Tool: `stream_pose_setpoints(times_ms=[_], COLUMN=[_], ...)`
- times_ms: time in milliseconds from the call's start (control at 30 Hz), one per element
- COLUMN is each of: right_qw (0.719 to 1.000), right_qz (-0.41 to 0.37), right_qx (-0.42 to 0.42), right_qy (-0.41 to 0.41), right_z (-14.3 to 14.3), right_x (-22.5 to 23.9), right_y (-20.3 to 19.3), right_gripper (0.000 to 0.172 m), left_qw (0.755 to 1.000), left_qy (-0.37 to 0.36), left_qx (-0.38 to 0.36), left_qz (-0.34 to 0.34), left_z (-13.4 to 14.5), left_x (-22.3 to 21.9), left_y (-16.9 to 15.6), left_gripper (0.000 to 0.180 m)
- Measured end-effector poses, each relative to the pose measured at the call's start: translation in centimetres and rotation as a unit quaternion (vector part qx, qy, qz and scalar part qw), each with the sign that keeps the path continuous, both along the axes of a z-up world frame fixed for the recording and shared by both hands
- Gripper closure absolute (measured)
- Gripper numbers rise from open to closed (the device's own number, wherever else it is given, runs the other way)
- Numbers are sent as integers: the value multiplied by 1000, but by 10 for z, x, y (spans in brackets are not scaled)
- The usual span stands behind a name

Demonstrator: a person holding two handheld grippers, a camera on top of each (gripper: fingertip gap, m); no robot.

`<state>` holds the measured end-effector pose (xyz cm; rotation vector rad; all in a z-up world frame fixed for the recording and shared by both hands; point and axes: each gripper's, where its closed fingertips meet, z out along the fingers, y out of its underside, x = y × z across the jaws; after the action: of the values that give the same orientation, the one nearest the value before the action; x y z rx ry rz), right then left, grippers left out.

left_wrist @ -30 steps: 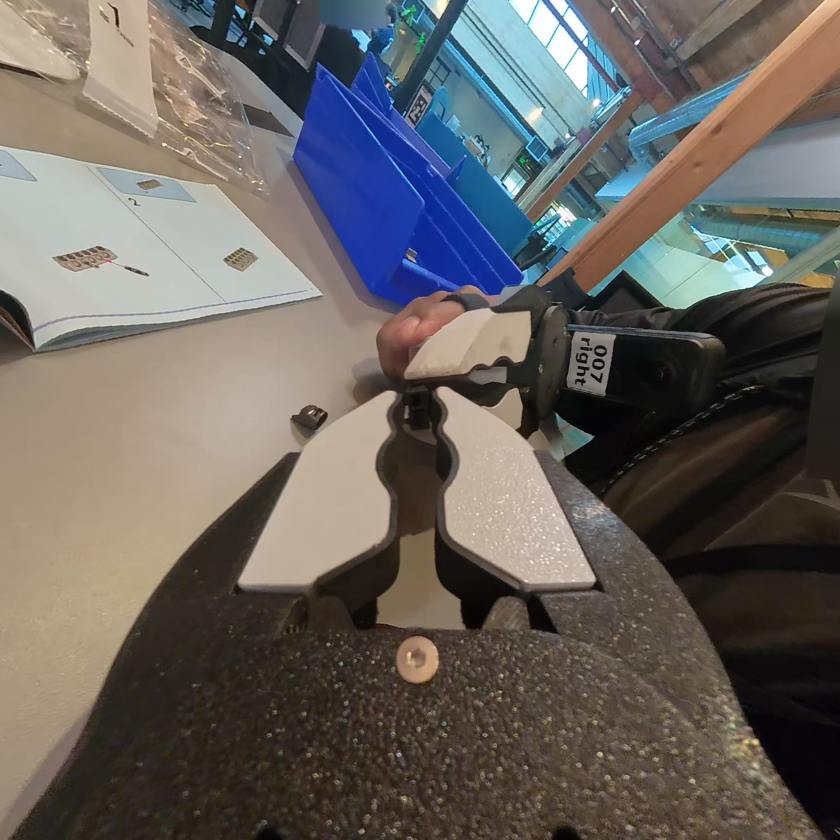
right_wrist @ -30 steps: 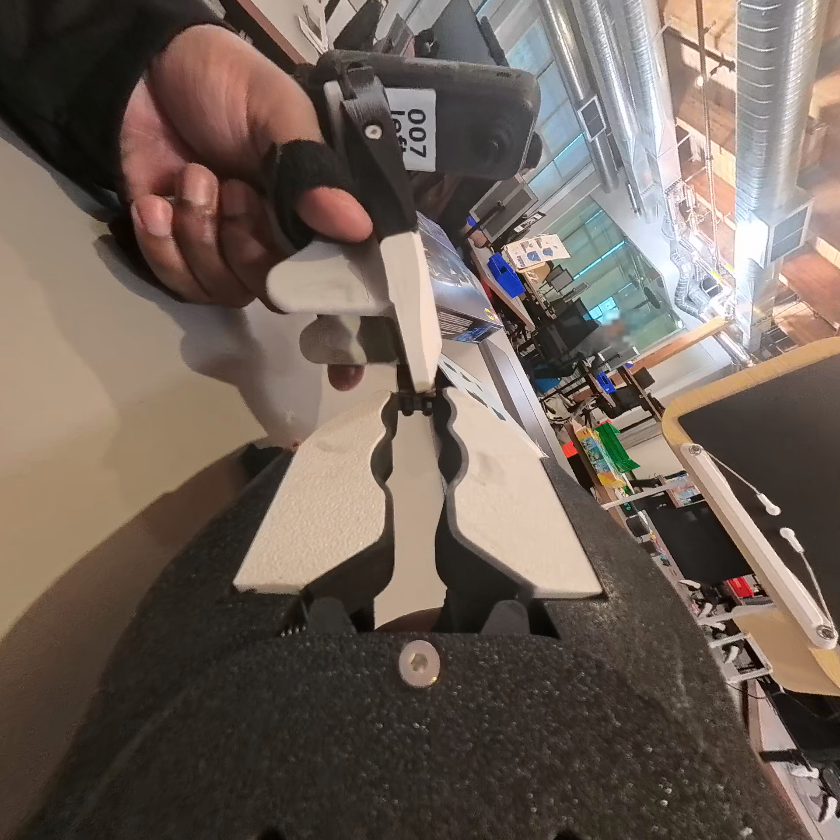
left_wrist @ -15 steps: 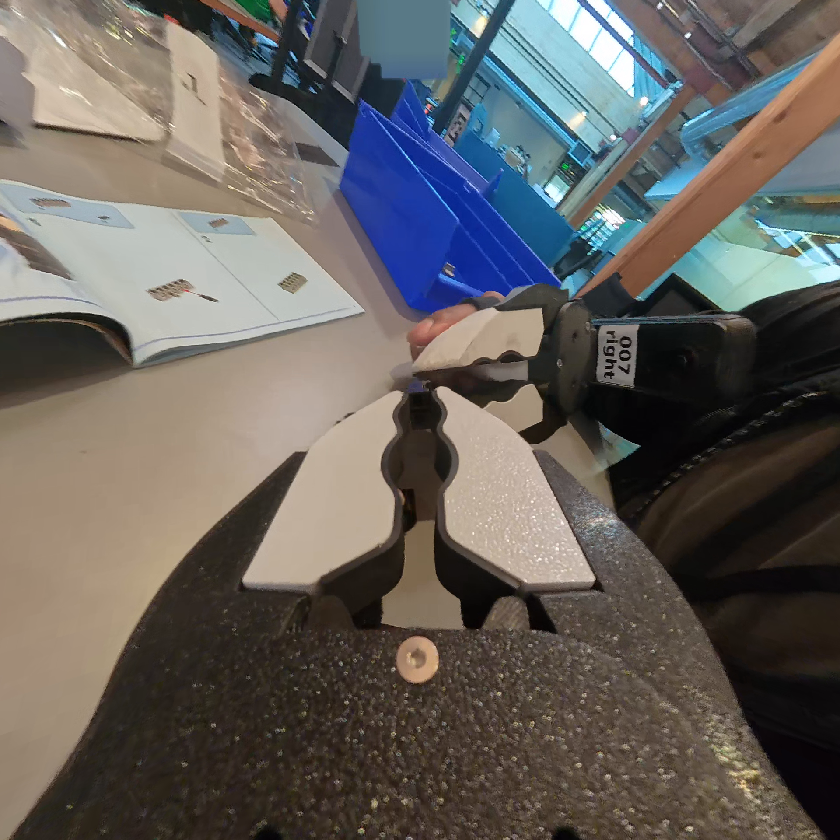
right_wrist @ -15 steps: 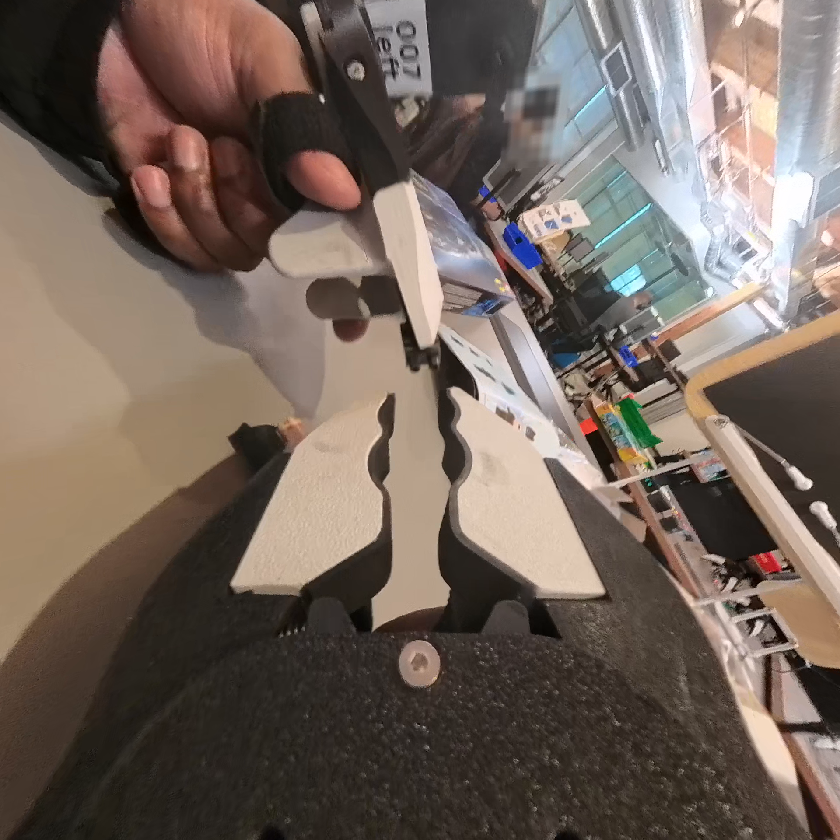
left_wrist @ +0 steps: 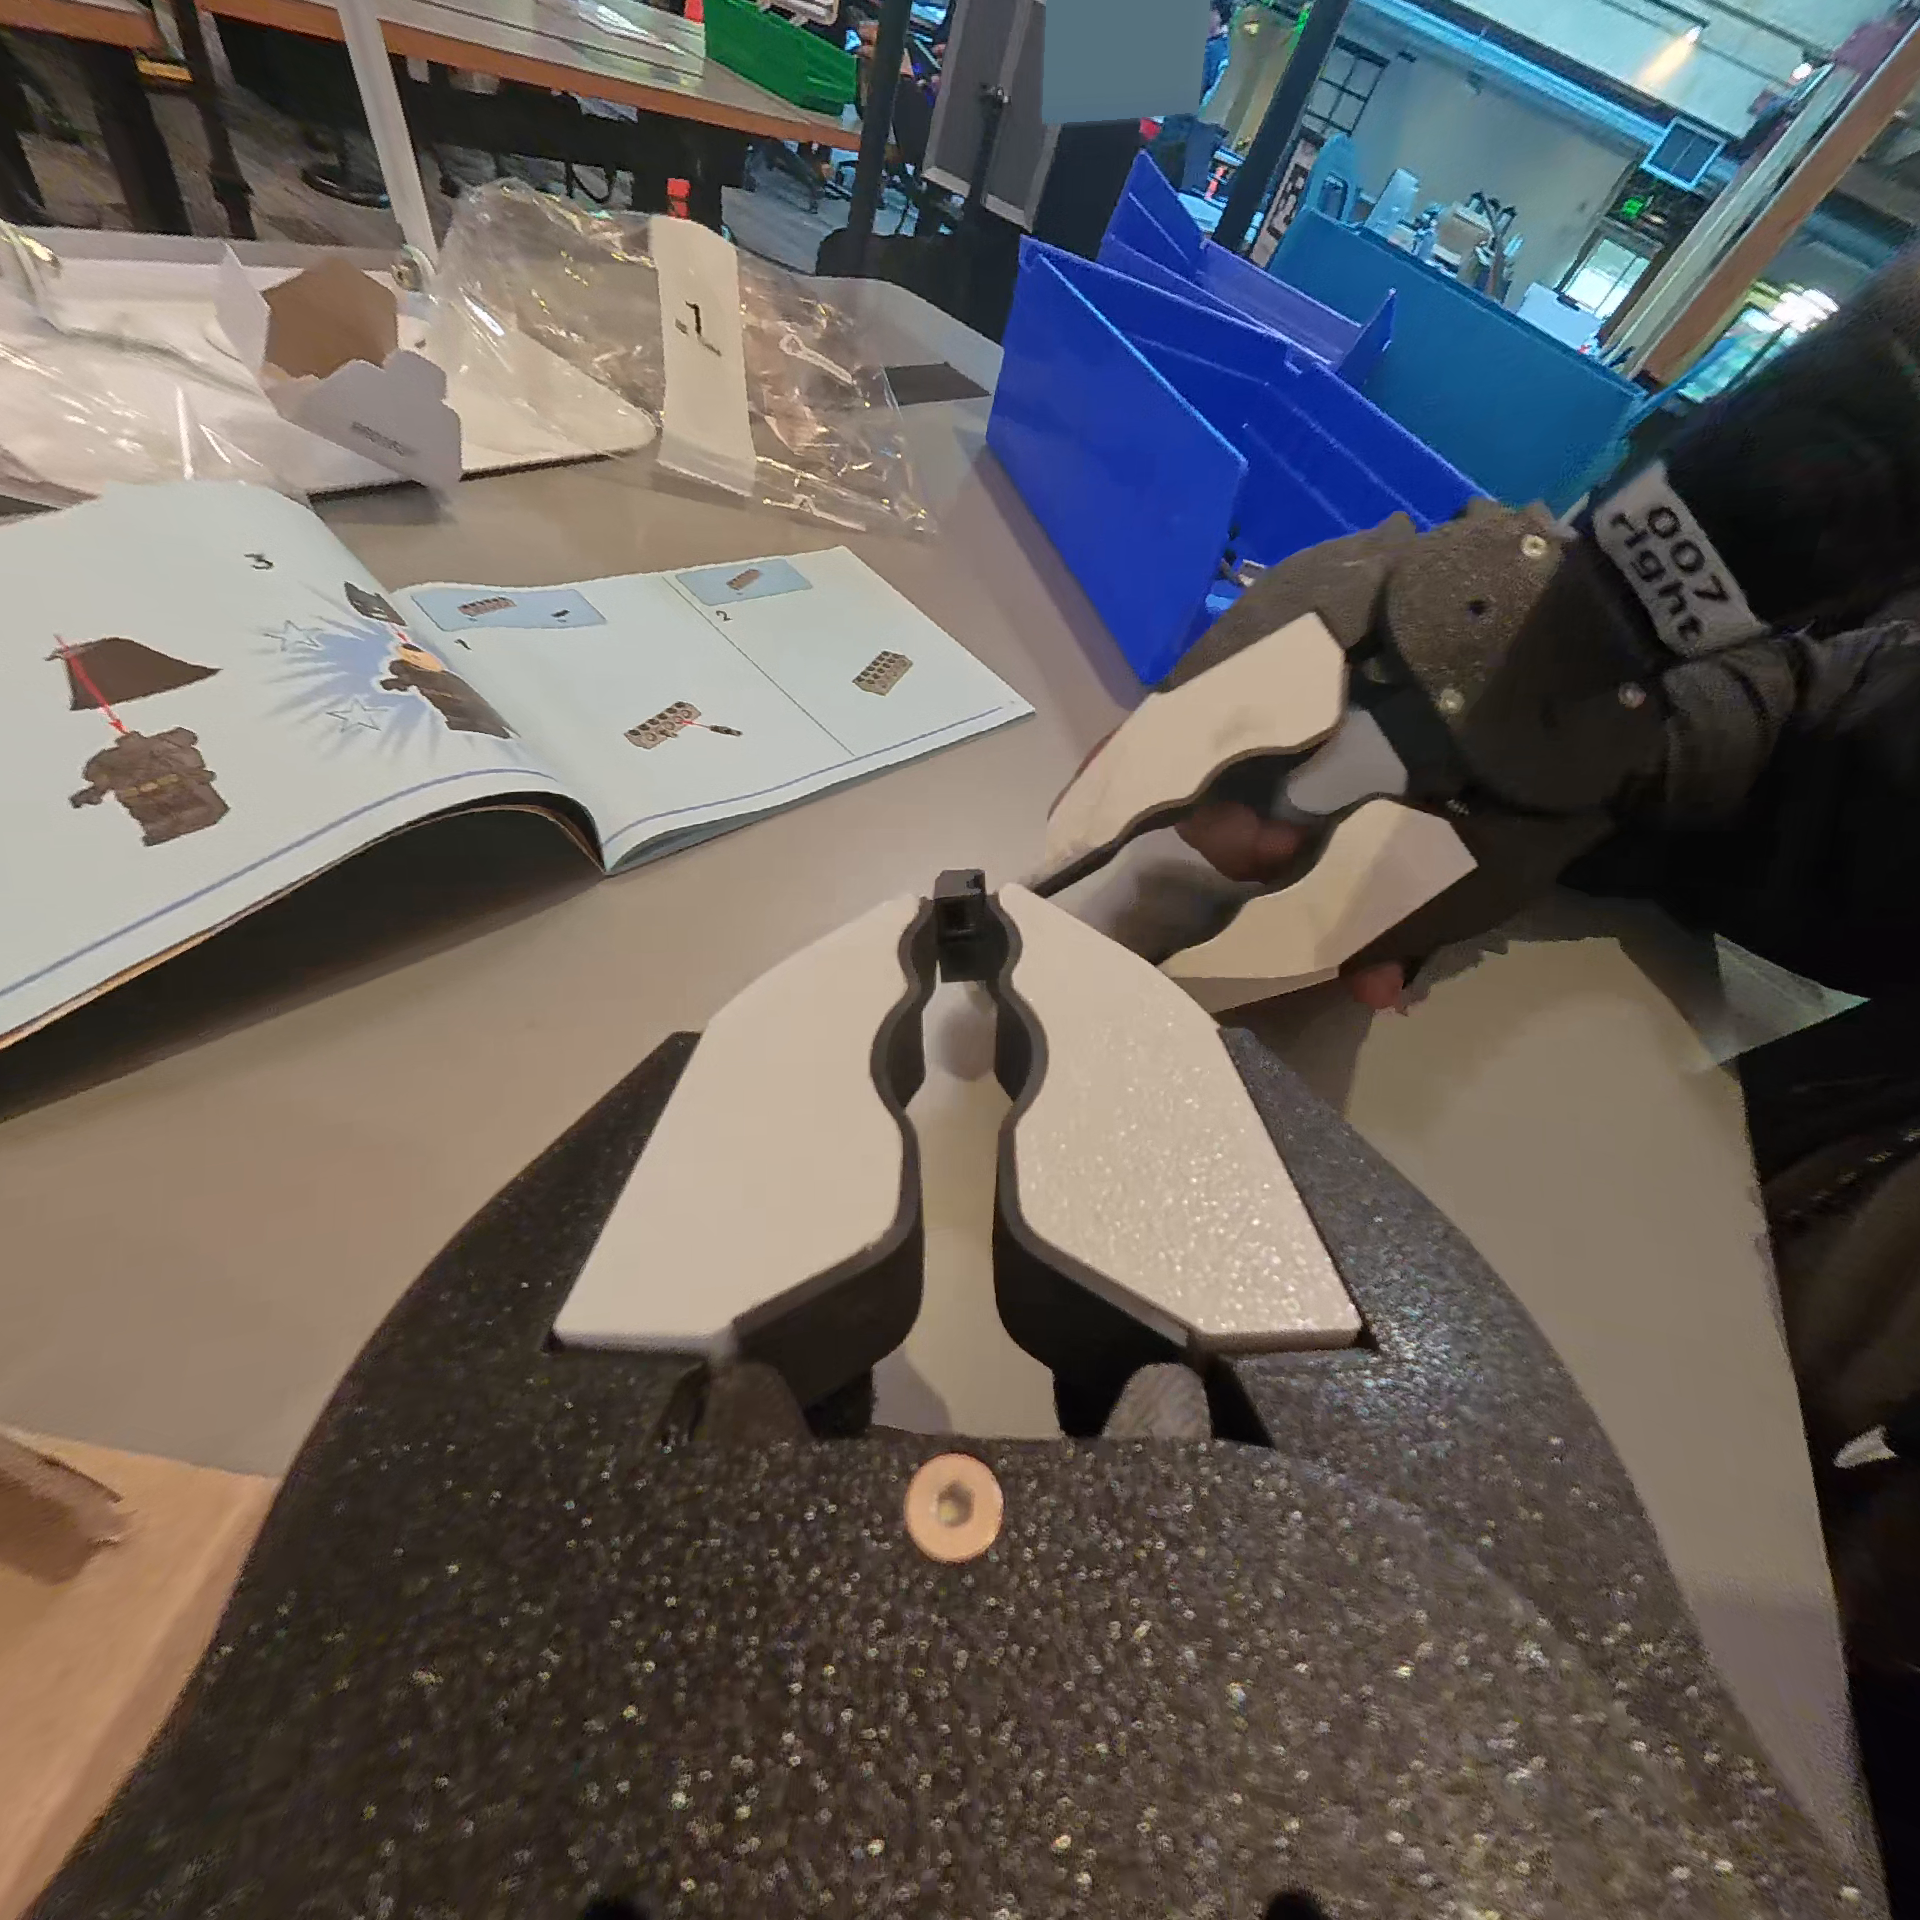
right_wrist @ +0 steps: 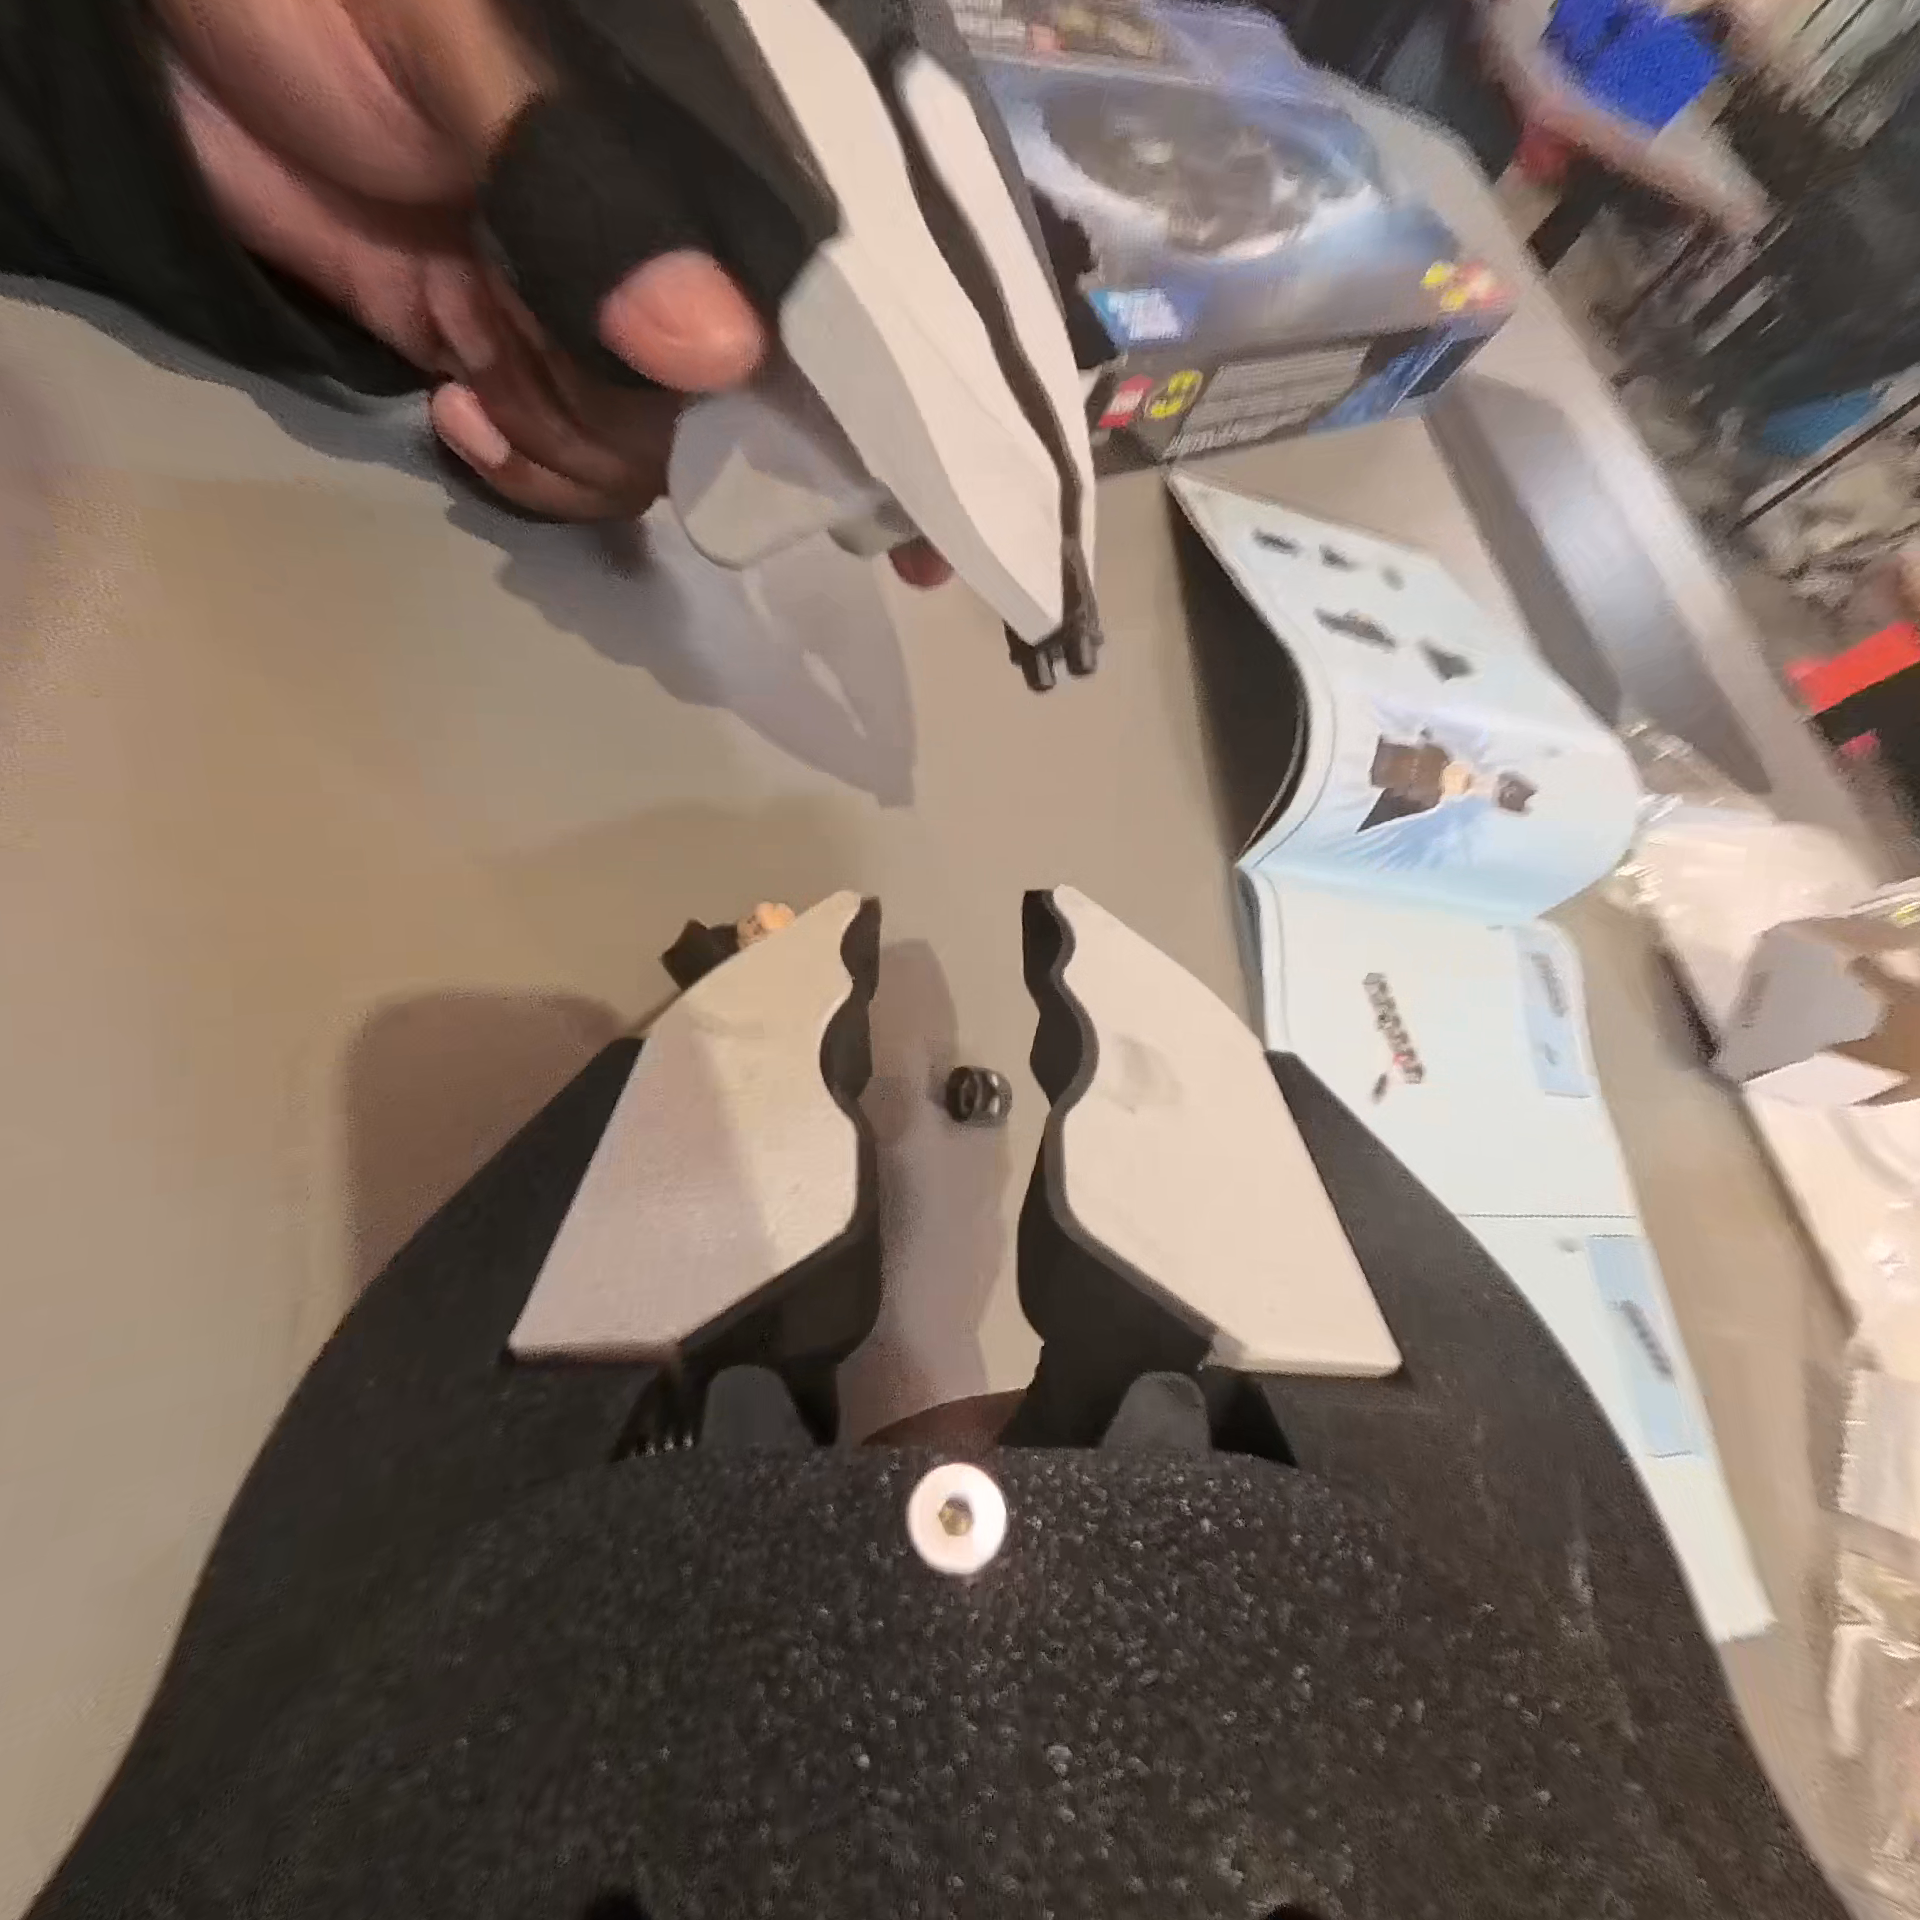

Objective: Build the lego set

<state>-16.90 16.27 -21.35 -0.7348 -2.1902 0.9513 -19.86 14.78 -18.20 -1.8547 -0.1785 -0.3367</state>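
One small black piece (left_wrist: 961,920) pinched at left claw (left_wrist: 958,902) tips.

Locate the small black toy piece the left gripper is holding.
The small black piece sits pinched at the left gripper's fingertips, above the grey table, near the open right gripper.

The left gripper (left_wrist: 961,894) is closing its fingertips on a small black piece (left_wrist: 961,920), both pads pressing its sides just above the table (left_wrist: 312,1195). The right gripper (right_wrist: 945,914) is standing with its jaws parted and nothing between the tips, hanging low over the same table, to the right of the left one. A gloved hand (right_wrist: 499,301) is gripping the left gripper's handle; the other hand, mostly hidden, seems to be wrapping the right one.
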Motion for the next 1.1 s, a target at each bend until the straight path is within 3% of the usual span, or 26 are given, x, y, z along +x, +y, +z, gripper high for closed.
stream_pose_setpoints(times_ms=[100, 333, 467, 667, 767, 867, 1000, 1100], right_qw=[998, 994, 995, 995, 999, 997, 992, 992], right_qz=[5, 9, 30, 31, 13, -4, -21, -10], right_qx=[-37, 47, 80, 91, 50, 9, 34, 35], right_qy=[-59, -97, -52, 15, -4, -76, -120, -120], right_z=[-5, -37, -38, -25, -17, -21, -35, -37], right_x=[-1, 11, 24, 42, 43, 41, 36, 36], right_y=[-11, -18, -15, -3, 2, 2, 4, 2], right_gripper=[141, 143, 153, 148, 146, 143, 144, 154], left_qw=[1000, 999, 998, 997, 997, 997, 996, 996], left_qy=[20, 46, 54, 66, 70, 75, 81, 83], left_qx=[-2, -13, -23, -31, -32, -36, -40, -41], left_qz=[12, 17, 10, 6, 5, 3, -1, -3], left_z=[0, -4, -8, -11, -11, -13, -15, -15], left_x=[-4, -8, -5, -3, -2, -1, 1, 1], left_y=[-1, -2, -1, 0, 1, 1, 2, 2], left_gripper=[172, 172, 172, 172, 172, 172, 172, 172])
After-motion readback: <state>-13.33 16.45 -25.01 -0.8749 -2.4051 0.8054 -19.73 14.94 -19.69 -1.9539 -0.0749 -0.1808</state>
